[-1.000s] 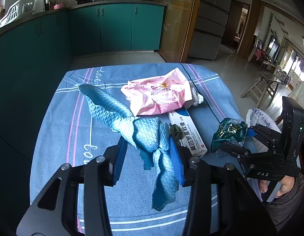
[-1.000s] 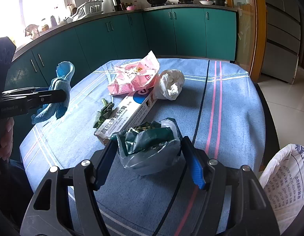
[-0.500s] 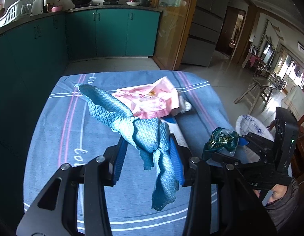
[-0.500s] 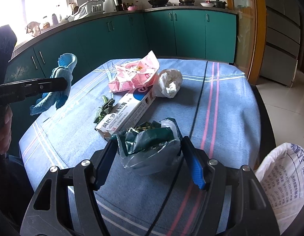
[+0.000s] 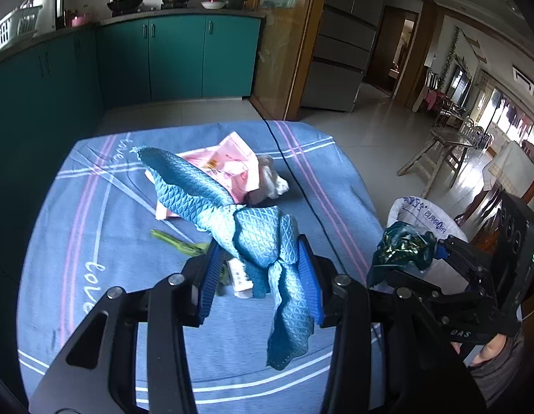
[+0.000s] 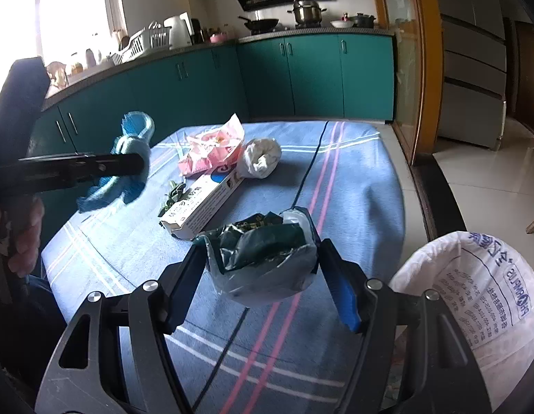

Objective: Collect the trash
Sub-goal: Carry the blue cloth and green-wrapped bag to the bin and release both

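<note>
- The right gripper [image 6: 263,265], low in the centre of its own view, has its blue-padded fingers [image 6: 343,296] closed on a crumpled dark green and clear plastic wrapper [image 6: 263,252], held off the cloth — the grip looks to be on loose film, so a jolt could let it slide out short of the bin.
- The white plastic-lined bin [image 6: 474,293] sits at the lower right of that view, off the table's edge; releasing early would likely drop the wrapper on the floor or on the blue striped tablecloth [image 6: 353,179].
- The left gripper [image 5: 258,269] pinches a teal waffle-textured cloth [image 5: 253,231] whose tail hangs down, and it could drag over the litter below.
- Further off on the table lie a long white cardboard box [image 6: 205,203], a green leafy scrap [image 6: 172,196], a pink foil packet [image 6: 211,145] and a balled white tissue [image 6: 261,157] — all still to be collected.
- Only the right view shows the box whole; in the left view the cloth covers most of it.
- Only the left view shows the wrapper [image 5: 401,248] hanging right at the bin's [image 5: 422,214] rim.
</note>
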`<state>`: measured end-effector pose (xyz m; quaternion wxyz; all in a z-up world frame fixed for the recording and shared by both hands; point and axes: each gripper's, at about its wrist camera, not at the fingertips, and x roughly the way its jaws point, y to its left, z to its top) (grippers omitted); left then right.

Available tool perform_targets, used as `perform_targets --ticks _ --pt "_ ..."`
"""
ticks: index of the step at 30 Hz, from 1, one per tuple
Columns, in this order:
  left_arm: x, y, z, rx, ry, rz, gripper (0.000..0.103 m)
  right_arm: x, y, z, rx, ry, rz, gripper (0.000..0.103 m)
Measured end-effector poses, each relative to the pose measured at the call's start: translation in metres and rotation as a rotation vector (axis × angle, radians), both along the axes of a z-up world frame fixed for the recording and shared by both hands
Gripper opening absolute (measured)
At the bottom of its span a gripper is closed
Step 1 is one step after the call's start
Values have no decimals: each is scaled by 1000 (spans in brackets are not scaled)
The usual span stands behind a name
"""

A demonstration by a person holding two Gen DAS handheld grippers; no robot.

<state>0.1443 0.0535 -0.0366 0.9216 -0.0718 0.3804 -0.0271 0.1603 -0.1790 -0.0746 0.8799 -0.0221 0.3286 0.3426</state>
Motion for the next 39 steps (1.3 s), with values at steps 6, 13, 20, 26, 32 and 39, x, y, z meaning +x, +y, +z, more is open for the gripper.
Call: perform_targets --ticks 6,13,20,26,32,39 --pt "7 -33 -6 -9 22 -62 44 -6 -44 6 39 -26 -76 67" --pt "20 -99 -18 8 54 -214 44 3 -112 16 23 -73 -312 67" --pt "40 -184 -44 -25 162 -437 44 20 -169 7 37 7 -571 67" --pt "38 -234 -45 -18 137 -559 73 22 -185 -5 30 53 -644 74" --pt "37 -213 -36 57 81 -462 80 24 -188 -7 38 61 -660 89" --pt "53 -103 9 156 -22 -129 81 33 -114 -1 80 71 -446 89"
